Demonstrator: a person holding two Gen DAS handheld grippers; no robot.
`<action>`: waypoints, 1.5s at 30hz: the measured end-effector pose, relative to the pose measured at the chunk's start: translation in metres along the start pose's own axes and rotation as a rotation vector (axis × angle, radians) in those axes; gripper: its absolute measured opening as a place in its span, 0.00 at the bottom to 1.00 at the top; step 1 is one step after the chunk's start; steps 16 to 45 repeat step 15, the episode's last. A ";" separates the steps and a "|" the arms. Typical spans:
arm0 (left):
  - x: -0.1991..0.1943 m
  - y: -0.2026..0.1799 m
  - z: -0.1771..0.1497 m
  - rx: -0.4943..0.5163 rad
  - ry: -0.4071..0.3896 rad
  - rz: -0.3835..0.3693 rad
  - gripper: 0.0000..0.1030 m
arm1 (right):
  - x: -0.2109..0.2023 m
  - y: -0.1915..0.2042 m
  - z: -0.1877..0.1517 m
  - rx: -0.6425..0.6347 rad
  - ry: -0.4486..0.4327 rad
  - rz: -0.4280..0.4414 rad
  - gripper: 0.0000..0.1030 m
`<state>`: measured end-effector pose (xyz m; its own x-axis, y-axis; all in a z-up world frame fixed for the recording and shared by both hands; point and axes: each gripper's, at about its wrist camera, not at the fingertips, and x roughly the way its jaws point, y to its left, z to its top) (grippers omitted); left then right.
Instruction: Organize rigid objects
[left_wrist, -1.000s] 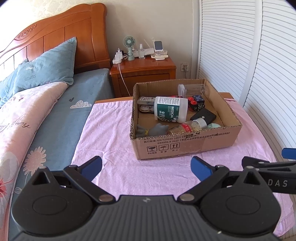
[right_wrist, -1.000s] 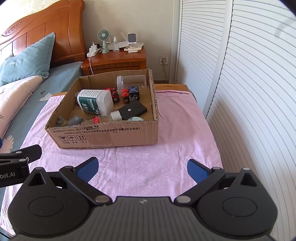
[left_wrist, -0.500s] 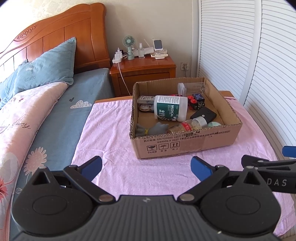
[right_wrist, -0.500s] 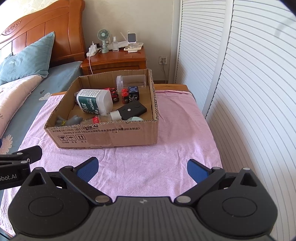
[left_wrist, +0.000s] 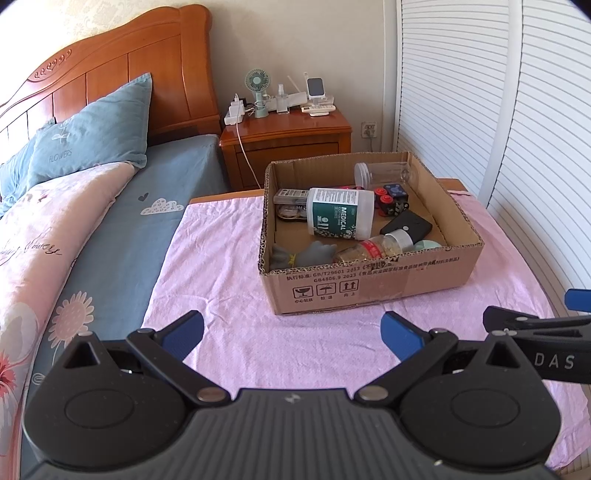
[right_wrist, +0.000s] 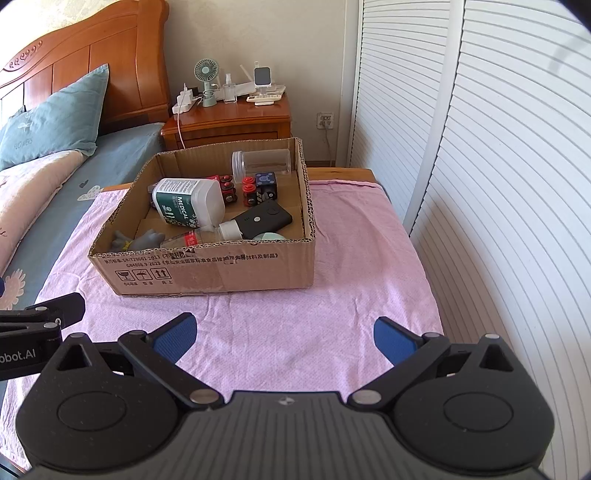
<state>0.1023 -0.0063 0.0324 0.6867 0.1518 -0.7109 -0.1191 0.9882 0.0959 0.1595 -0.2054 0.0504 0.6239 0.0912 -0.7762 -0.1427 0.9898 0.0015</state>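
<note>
Pink cloth (left_wrist: 236, 280) covers tabletop; cardboard box (left_wrist: 373, 284) toward far edge, holding white medical bottle (left_wrist: 340, 218), clear jar (right_wrist: 262, 161), black device (right_wrist: 264, 219). Bed with blue pillow (left_wrist: 92, 136) along left edge, wooden nightstand (right_wrist: 229, 123) beyond far edge, louvred doors (right_wrist: 498, 147) right. Left gripper (left_wrist: 291, 328) and right gripper (right_wrist: 282, 330) both spread wide, empty, over near edge.

Bright daylight, soft shadows, sharp focus, strong fisheye bending at edges, dark corners
</note>
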 end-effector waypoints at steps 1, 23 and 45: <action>0.000 0.000 0.000 -0.001 0.001 0.001 0.98 | 0.000 0.000 0.000 0.000 0.000 0.001 1.00; 0.000 0.000 -0.001 -0.004 0.003 0.001 0.98 | 0.000 0.001 0.000 -0.002 0.000 0.001 1.00; 0.000 0.000 -0.001 -0.004 0.003 0.001 0.98 | 0.000 0.001 0.000 -0.002 0.000 0.001 1.00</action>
